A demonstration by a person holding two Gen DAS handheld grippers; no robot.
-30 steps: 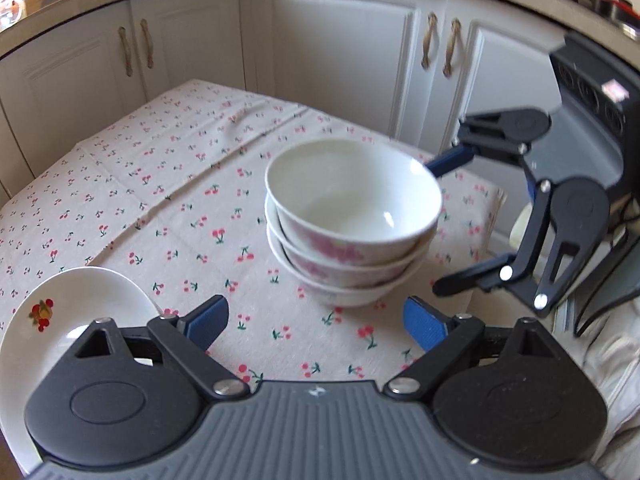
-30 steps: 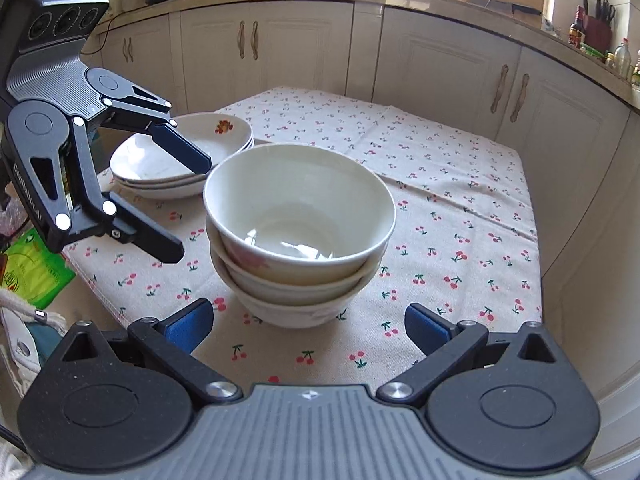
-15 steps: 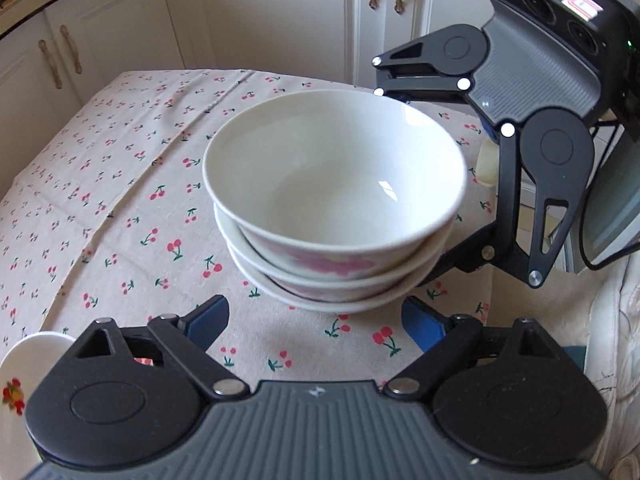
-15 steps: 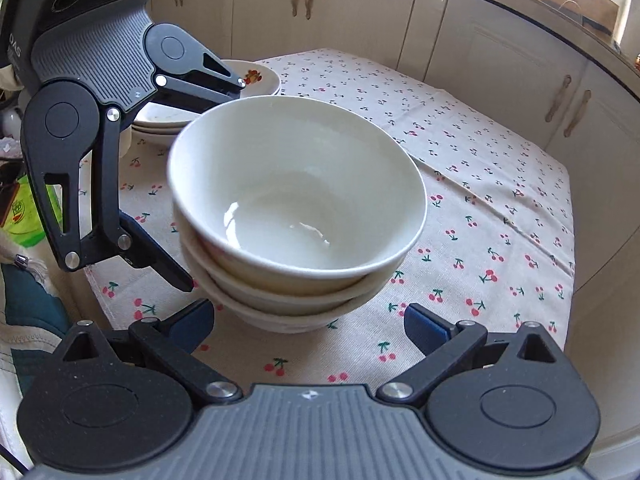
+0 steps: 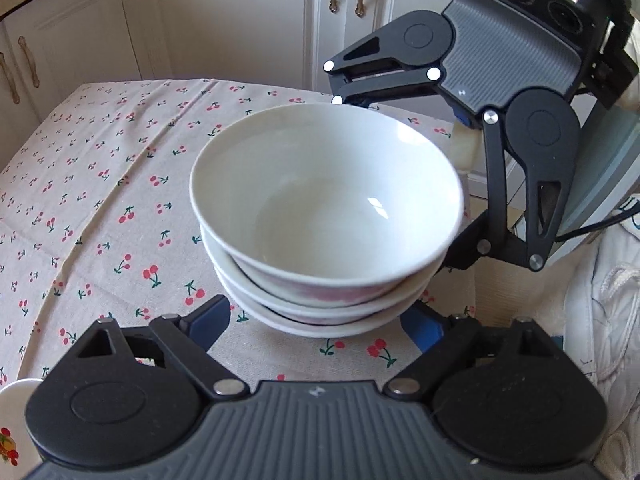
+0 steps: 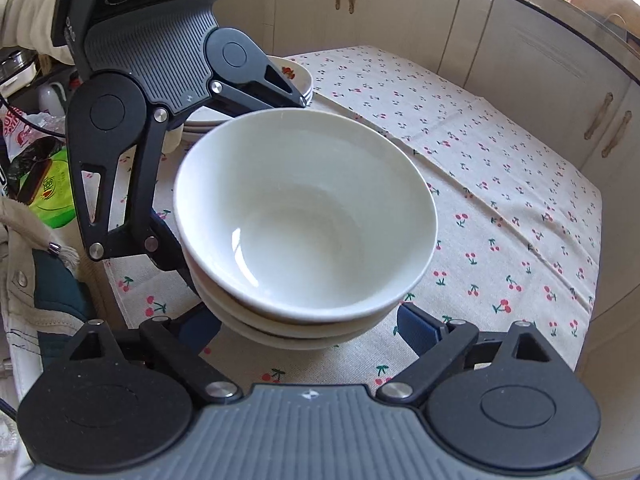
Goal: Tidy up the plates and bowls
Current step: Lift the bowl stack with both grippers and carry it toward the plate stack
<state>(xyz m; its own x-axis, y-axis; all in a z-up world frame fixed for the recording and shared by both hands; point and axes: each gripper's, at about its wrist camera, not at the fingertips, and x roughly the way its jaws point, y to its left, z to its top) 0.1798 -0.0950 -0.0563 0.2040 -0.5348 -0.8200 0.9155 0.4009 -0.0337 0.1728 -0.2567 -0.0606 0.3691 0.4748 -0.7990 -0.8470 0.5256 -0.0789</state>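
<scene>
A stack of three white bowls (image 5: 326,216) with pink flower prints stands on the cherry-print tablecloth (image 5: 100,184); it also shows in the right wrist view (image 6: 304,220). My left gripper (image 5: 316,322) is open, its blue pads straddling the base of the stack on one side. My right gripper (image 6: 308,326) is open and straddles the stack from the opposite side. Each gripper shows in the other's view, the right gripper (image 5: 400,172) wide around the far side of the bowls. A stack of white plates (image 6: 296,76) with a fruit print sits behind the left gripper.
White kitchen cabinets (image 5: 240,20) surround the table. The table edge lies close on the right gripper's side, with a green packet (image 6: 52,188) and clothing below it. A plate rim (image 5: 12,420) shows at the lower left of the left wrist view.
Both grippers have moved in toward the bowl stack from opposite sides and now bracket it closely. The bowls have not moved. Both stay open.
</scene>
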